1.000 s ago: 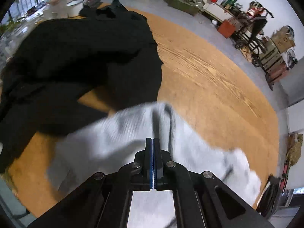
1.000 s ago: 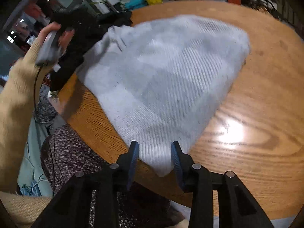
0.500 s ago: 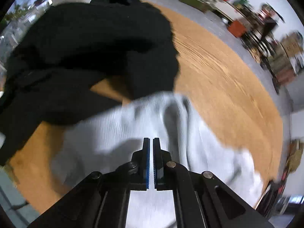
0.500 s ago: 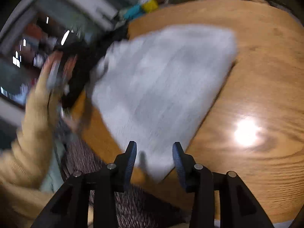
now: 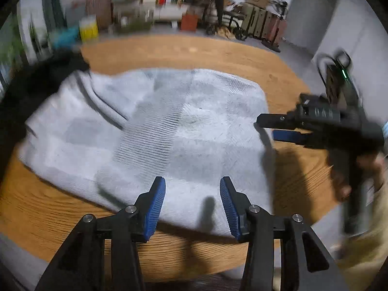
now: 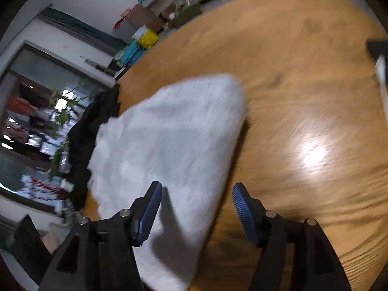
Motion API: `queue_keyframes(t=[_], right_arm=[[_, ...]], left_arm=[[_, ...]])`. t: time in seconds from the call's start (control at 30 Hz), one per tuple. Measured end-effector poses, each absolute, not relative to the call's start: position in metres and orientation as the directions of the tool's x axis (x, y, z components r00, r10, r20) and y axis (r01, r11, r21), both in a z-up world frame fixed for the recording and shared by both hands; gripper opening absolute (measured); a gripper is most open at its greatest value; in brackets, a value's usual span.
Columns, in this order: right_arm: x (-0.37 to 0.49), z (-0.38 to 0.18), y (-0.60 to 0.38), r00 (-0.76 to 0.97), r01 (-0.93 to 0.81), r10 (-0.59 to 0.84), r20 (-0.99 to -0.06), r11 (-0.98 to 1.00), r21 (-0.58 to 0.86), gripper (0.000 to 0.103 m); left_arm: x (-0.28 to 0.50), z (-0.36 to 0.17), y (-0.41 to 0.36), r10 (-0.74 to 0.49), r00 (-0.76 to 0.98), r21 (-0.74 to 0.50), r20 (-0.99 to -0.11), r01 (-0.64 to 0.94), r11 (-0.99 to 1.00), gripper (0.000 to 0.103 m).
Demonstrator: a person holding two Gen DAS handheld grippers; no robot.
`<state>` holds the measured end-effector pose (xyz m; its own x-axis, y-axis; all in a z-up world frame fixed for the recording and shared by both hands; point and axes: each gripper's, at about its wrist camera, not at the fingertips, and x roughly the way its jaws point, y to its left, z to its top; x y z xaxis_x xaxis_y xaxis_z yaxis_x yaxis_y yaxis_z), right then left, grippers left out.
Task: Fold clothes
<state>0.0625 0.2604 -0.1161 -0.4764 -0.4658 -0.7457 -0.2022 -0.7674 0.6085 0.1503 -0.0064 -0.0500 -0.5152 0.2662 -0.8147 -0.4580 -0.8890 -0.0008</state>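
Observation:
A light grey knit garment [image 5: 174,131] lies folded on the round wooden table [image 5: 218,53]; it also shows in the right wrist view [image 6: 169,145]. My left gripper [image 5: 192,202] is open and empty above the garment's near edge. My right gripper [image 6: 195,208] is open and empty over the garment's right edge; it shows in the left wrist view [image 5: 269,127] at the right, just off that edge. A black garment [image 5: 36,82] lies at the table's left, touching the grey one; it also shows in the right wrist view [image 6: 94,126].
The table's near edge [image 5: 194,269] is close under my left gripper. Boxes, shelves and a cart [image 5: 257,21] stand on the floor beyond the far side. A bright light reflection [image 6: 312,155] lies on the bare wood to the right.
My left gripper has opened and swung from over the black garment to the grey garment's near edge. My right gripper has opened wider and shifted to the garment's right edge.

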Motion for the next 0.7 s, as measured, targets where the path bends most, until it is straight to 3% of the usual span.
queue_keyframes(t=[0.1,0.2,0.4,0.5,0.53,0.63,0.7], right_arm=[[0.077,-0.123,0.240,-0.425,-0.181,-0.500,-0.754,-0.769,0.613,0.066],[0.100,-0.130,0.219,-0.374,-0.193,-0.527,-0.763,-0.760,0.620,0.066],[0.141,-0.126,0.186,-0.311,-0.220,-0.490,-0.814,-0.796,0.563,0.066],[0.142,-0.124,0.171,-0.313,-0.233,-0.429,-0.848,-0.831,0.506,0.063],[0.141,-0.123,0.170,-0.307,-0.234,-0.418,-0.855,-0.838,0.493,0.045],[0.138,-0.119,0.166,-0.319,-0.233,-0.447,-0.836,-0.818,0.526,0.023],[0.138,-0.103,0.169,-0.352,-0.220,-0.455,-0.818,-0.809,0.545,0.018]], left_arm=[[0.182,-0.046,-0.016,0.167,-0.635,0.219,-0.755,-0.484,-0.847,0.048],[0.167,-0.064,-0.016,0.150,-0.687,0.298,-0.711,-0.487,-0.821,0.049],[0.125,-0.114,-0.011,0.147,-0.651,0.236,-0.744,-0.462,-0.855,0.049],[0.116,-0.120,-0.018,0.201,-0.632,0.129,-0.748,-0.436,-0.891,0.049],[0.114,-0.119,-0.021,0.219,-0.633,0.095,-0.742,-0.424,-0.901,0.049],[0.118,-0.108,-0.028,0.246,-0.673,0.059,-0.697,-0.396,-0.916,0.049],[0.129,-0.101,-0.030,0.279,-0.716,0.083,-0.640,-0.425,-0.901,0.049]])
